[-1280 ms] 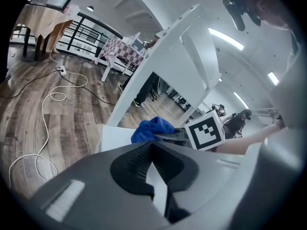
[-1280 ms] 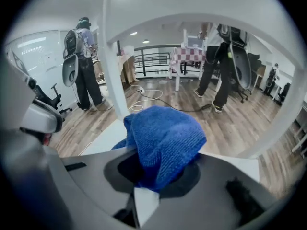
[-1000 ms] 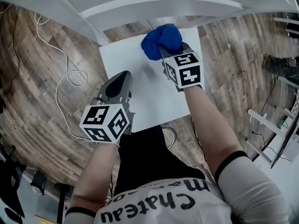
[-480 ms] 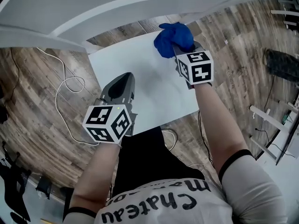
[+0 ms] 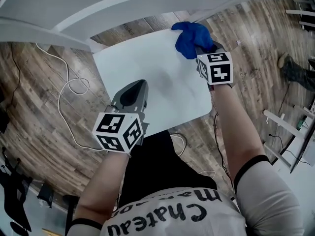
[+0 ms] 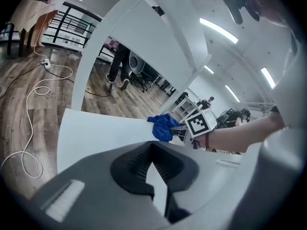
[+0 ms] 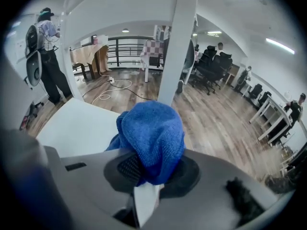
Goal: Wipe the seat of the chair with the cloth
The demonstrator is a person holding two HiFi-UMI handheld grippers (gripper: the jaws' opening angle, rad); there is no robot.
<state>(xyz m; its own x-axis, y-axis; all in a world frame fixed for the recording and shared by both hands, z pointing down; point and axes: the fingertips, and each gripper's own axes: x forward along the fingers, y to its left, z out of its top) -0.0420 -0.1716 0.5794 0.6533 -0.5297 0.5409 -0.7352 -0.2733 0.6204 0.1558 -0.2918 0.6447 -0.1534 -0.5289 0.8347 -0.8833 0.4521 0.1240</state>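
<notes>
two handheld grippers, one chair, one cloth.

- chair seat [image 5: 152, 77]: white, flat and bare, seen from above; the white backrest rails [image 5: 147, 9] cross the top of the head view.
- cloth [image 5: 191, 38]: blue, bunched into a ball and clamped in the right gripper [image 5: 201, 47]. it sits on the far right corner of the seat, just beside a white backrest post [image 7: 177, 42]. in the right gripper view the cloth [image 7: 153, 133] bulges up out of the jaws and hides their tips.
- right gripper, further: jaws closed on the cloth, marker cube [image 5: 215, 68] facing up, the arm stretched forward over the seat's right edge.
- left gripper [image 5: 135, 87]: over the near left part of the seat, well apart from the cloth. its own view shows the jaw tips [image 6: 152, 145] drawn together with nothing held — only the white seat shows through the slot behind them. whether it touches the seat cannot be told.
- wooden floor [image 5: 44, 97]: surrounds the chair, with a white cable [image 5: 69, 87] looped on it to the chair's left.
</notes>
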